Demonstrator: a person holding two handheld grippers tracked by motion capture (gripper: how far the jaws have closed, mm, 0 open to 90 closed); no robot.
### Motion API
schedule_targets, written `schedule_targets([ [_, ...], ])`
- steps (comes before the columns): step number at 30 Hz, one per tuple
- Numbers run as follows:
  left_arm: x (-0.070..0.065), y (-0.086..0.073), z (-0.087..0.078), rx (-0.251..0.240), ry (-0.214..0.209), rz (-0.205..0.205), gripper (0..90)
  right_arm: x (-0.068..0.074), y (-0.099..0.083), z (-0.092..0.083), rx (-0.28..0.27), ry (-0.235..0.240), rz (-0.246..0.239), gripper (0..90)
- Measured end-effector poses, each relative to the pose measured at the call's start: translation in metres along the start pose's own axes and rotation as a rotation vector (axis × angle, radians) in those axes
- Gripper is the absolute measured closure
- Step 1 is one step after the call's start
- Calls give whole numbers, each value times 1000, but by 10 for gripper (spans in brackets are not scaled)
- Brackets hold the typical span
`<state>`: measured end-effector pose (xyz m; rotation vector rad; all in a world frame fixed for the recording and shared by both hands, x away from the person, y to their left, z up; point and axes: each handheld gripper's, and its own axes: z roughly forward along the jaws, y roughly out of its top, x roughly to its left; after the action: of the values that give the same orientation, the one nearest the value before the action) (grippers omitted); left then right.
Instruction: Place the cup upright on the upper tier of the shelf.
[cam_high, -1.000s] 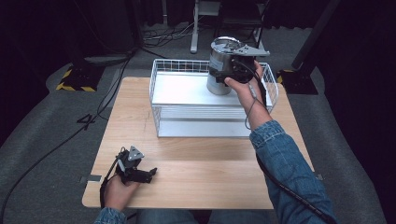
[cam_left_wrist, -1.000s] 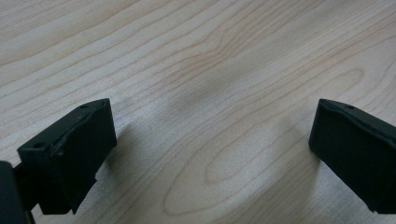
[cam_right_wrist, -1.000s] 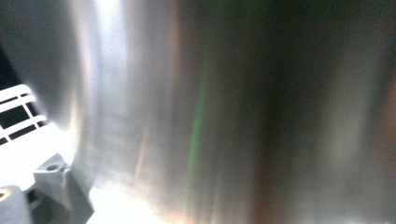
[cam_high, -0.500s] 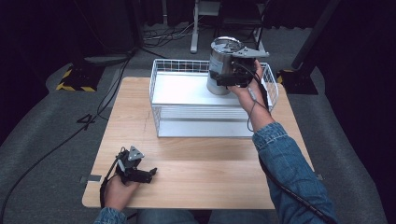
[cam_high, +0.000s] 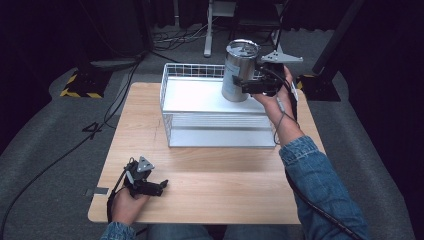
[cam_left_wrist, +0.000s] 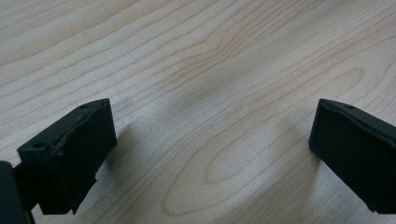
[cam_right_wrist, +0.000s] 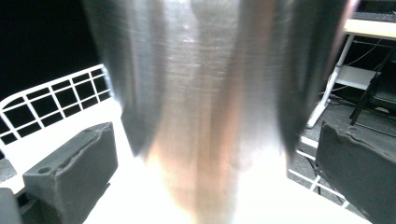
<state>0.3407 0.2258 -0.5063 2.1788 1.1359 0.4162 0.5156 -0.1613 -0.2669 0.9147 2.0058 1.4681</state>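
A brushed-steel canister (cam_high: 239, 70), likely rigid, slick and best gripped mid-wall, stands in the white wire basket (cam_high: 170, 105), flanked by the parted right tool (cam_high: 256, 85). The left tool (cam_high: 150, 186) rests spread on the desk (cam_high: 225, 195).

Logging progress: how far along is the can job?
Done: metal can stands in the wire basket. In hand: right gripper at the can's side, fingers spread in its own view, apparently not clamped. Left gripper idle, open on the table. Left: pull away.
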Motion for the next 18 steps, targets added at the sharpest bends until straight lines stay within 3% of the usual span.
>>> schedule_targets([
  [7, 0, 0, 0, 2, -3, -1, 13, -1, 2, -24, -11, 21, -7, 0],
  [9, 0, 0, 0, 1, -5, -2, 13, -2, 2, -37, -18, 41, 2, 0],
  [18, 0, 0, 0, 1, -3, -1, 14, -4, -6, -79, -24, 49, -33, 0],
])
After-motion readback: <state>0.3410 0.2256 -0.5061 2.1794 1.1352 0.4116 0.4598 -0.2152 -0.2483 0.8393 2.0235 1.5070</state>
